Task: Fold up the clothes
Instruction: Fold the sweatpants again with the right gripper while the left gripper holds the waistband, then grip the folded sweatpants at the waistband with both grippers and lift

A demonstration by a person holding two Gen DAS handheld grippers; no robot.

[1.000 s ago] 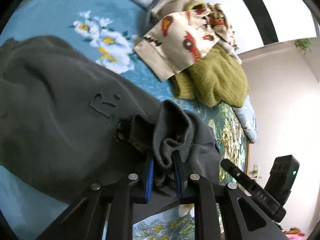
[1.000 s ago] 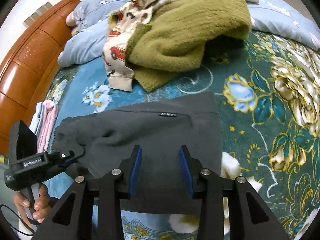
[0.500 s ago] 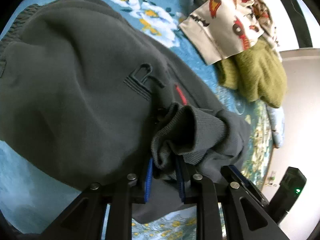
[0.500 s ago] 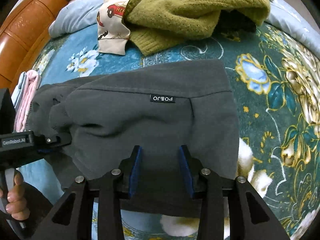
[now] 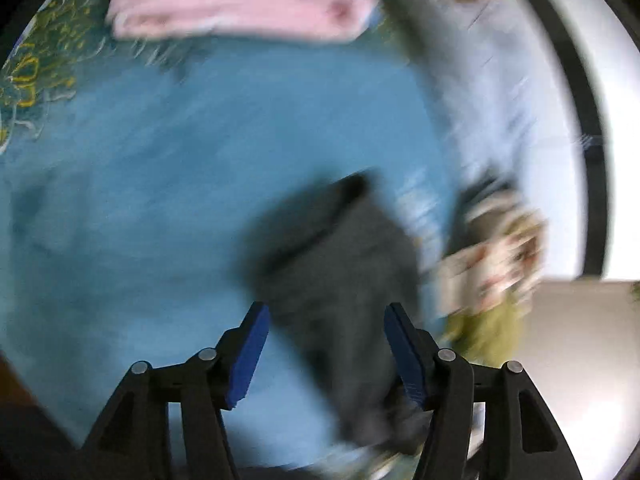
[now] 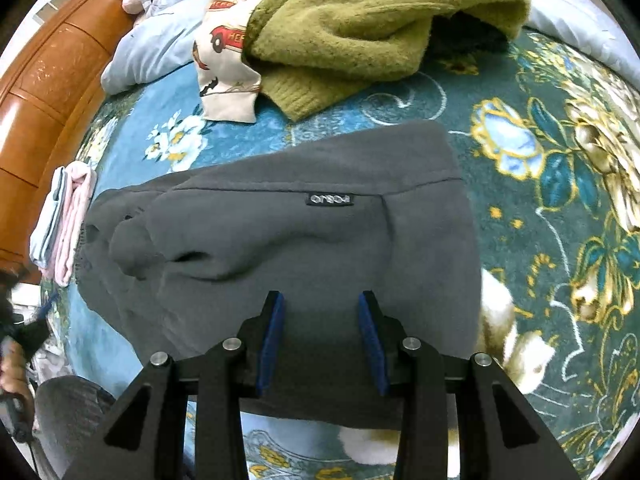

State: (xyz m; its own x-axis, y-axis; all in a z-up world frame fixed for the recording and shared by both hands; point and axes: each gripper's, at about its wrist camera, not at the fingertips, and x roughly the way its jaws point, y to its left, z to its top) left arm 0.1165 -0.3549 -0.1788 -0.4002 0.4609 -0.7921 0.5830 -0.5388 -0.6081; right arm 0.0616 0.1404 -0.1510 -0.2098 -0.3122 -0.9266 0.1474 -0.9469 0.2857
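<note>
A dark grey sweatshirt (image 6: 320,232) lies flat on the floral blue bedspread (image 6: 540,240), its neck label facing up and one sleeve laid across its left part. My right gripper (image 6: 322,340) hangs over the sweatshirt's near edge, its blue pads apart and pinching nothing. The left wrist view is smeared by motion. There my left gripper (image 5: 326,320) is opening. A blurred part of the grey sweatshirt (image 5: 344,264) lies beyond and below its fingers, and the pads are clear of it.
An olive knit sweater (image 6: 360,28) and a cream printed garment (image 6: 228,60) are piled at the far side, against pale blue pillows (image 6: 152,52). A folded pink and blue stack (image 6: 68,220) lies by the wooden headboard (image 6: 40,100). A person's hand (image 6: 10,364) shows at the far left.
My left gripper let go of the grey ribbed cuff, opened and swung quickly away towards the pink stack. The sleeve now rests on the sweatshirt. My right gripper sank a little.
</note>
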